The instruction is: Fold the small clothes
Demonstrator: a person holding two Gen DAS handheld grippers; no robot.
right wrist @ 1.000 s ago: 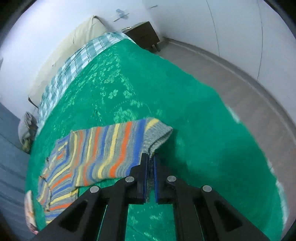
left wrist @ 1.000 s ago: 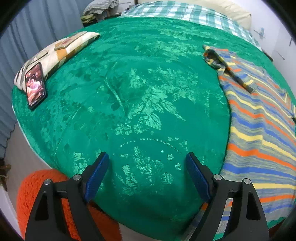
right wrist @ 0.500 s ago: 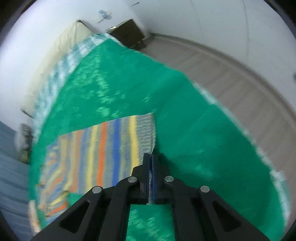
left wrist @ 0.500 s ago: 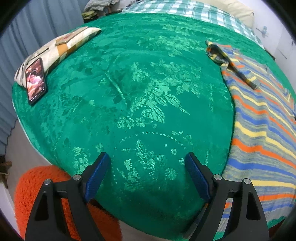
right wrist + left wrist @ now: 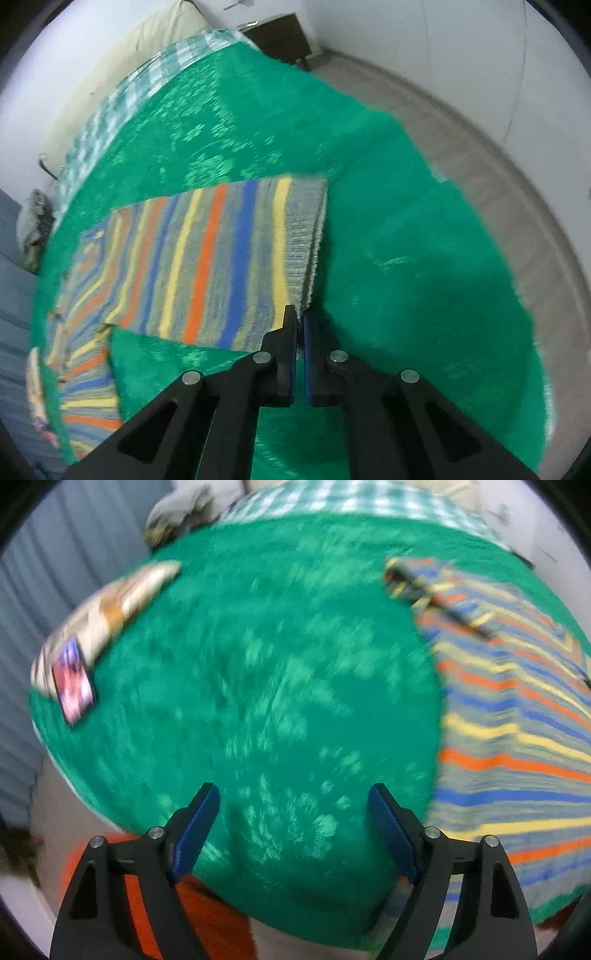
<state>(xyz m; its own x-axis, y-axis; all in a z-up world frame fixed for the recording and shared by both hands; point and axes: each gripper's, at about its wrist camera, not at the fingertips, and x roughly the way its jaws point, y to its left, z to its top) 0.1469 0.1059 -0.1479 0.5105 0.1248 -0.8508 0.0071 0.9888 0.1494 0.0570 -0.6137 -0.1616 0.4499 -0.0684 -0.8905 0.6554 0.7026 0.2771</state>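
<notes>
Green floral bedspread carries a striped knit garment at the frame's centre-left.
Right gripper is clenched on its hem corner; left gripper hangs spread wide, holding nothing.

Left gripper: blue-padded fingers spread wide apart, nothing between them, pointing forward and a bit down. Right gripper: fingers squeezed nearly together, pinching a thin edge of the striped cloth at the tips, black arms reaching forward from below.
</notes>
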